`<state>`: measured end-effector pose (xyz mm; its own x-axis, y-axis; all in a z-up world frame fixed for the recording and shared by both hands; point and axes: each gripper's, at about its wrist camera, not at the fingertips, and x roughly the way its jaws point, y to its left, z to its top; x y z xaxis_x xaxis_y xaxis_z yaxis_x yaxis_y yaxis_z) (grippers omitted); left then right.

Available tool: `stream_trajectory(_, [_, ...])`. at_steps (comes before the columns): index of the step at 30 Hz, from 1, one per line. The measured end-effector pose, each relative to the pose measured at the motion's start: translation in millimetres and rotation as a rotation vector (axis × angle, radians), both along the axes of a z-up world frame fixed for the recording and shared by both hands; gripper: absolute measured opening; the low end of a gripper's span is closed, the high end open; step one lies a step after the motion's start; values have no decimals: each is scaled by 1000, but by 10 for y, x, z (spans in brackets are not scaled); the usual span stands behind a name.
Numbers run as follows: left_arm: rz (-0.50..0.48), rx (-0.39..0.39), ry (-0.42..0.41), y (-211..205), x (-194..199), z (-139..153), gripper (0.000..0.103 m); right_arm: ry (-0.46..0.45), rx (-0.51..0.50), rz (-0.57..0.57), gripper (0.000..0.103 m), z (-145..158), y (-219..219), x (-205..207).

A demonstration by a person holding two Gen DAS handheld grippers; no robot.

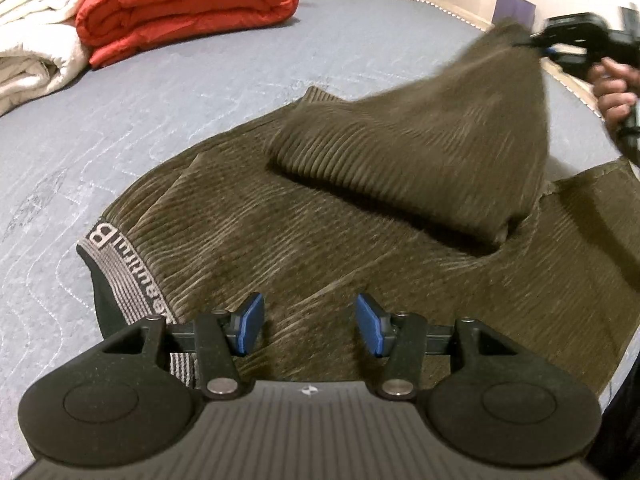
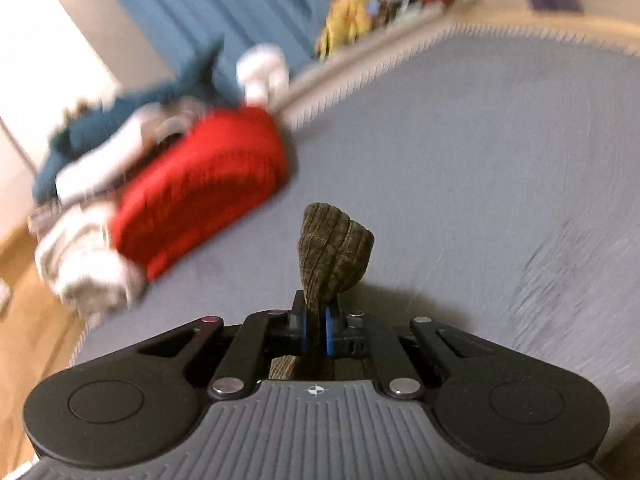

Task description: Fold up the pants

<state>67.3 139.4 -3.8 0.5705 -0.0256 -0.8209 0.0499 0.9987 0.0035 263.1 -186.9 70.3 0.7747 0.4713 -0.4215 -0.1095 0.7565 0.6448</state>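
Observation:
Olive corduroy pants (image 1: 320,224) lie across a grey mattress (image 1: 160,92), their grey lettered waistband (image 1: 120,272) at the lower left. My left gripper (image 1: 310,330) hovers open over the waist area, blue pads apart with only cloth below them. One pant leg (image 1: 460,128) is lifted off the bed in a blurred tent shape. At the upper right my right gripper (image 1: 536,42), held by a hand (image 1: 612,92), pinches that leg's end. In the right wrist view my right gripper (image 2: 316,328) is shut on a bunched tip of the pants (image 2: 334,252).
A folded red quilt (image 1: 188,4) and a cream blanket (image 1: 36,40) sit at the mattress's far left. The right wrist view shows the red quilt (image 2: 200,188), the cream blanket (image 2: 88,264), a blue plush toy (image 2: 120,116) and wooden floor (image 2: 24,320) beyond the bed edge.

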Motion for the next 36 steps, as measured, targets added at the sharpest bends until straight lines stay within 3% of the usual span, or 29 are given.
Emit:
stream_trajectory(3, [-7, -10, -3, -23, 24, 12, 57, -57, 55, -174, 8, 140, -570, -54])
stream_trajectory(6, [-25, -18, -9, -65, 42, 22, 57, -111, 33, -470, 8, 46, -1299, 21])
stream_trajectory(7, [-32, -19, -8, -88, 48, 21, 57, -107, -7, -578, 8, -66, -1544, 76])
stream_trajectory(9, [-41, -16, -6, -120, 54, 7, 57, 22, -71, -733, 10, -420, -2012, 241])
stream_trajectory(12, [-57, -20, -5, -157, 58, 2, 57, 293, 92, -708, 16, -1105, -2537, 383])
stream_trajectory(14, [-65, -18, -3, -182, 64, -5, 57, 324, 71, -692, 26, -1274, -2576, 372])
stream_trajectory(19, [-81, -8, 7, -251, 65, -32, 57, 297, 79, -670, 28, -1385, -2641, 378])
stream_trajectory(20, [-83, -3, 8, -264, 62, -38, 57, 303, 94, -668, 24, -1393, -2696, 371])
stream_trajectory(21, [-85, 1, 8, -273, 63, -39, 57, 303, 106, -664, 13, -1364, -2714, 421])
stream_trajectory(22, [-84, 1, 8, -275, 63, -40, 57, 293, 115, -654, 12, -1329, -2750, 431])
stream_trajectory(26, [-77, -3, 7, -264, 75, -42, 57, 158, 71, -638, 9, -800, -2661, 506])
stream_trajectory(28, [-76, -3, 9, -255, 90, -46, 57, 59, 8, -665, 8, -537, -2612, 406])
stream_trajectory(29, [-79, -7, 9, -252, 102, -50, 57, 67, -54, -688, 8, -516, -2588, 402])
stream_trajectory(31, [-89, -16, 13, -267, 122, -58, 57, 264, -186, -717, 9, -747, -2591, 546])
stream_trajectory(33, [-95, -33, 15, -287, 145, -55, 57, 491, -171, -704, 14, -1110, -2706, 640])
stream_trajectory(35, [-92, -87, 13, -288, 207, -46, 58, 462, -92, -732, 17, -1213, -2809, 541])
stream_trajectory(36, [-92, -114, 17, -294, 255, -50, 58, 430, -107, -737, 31, -1183, -2811, 520])
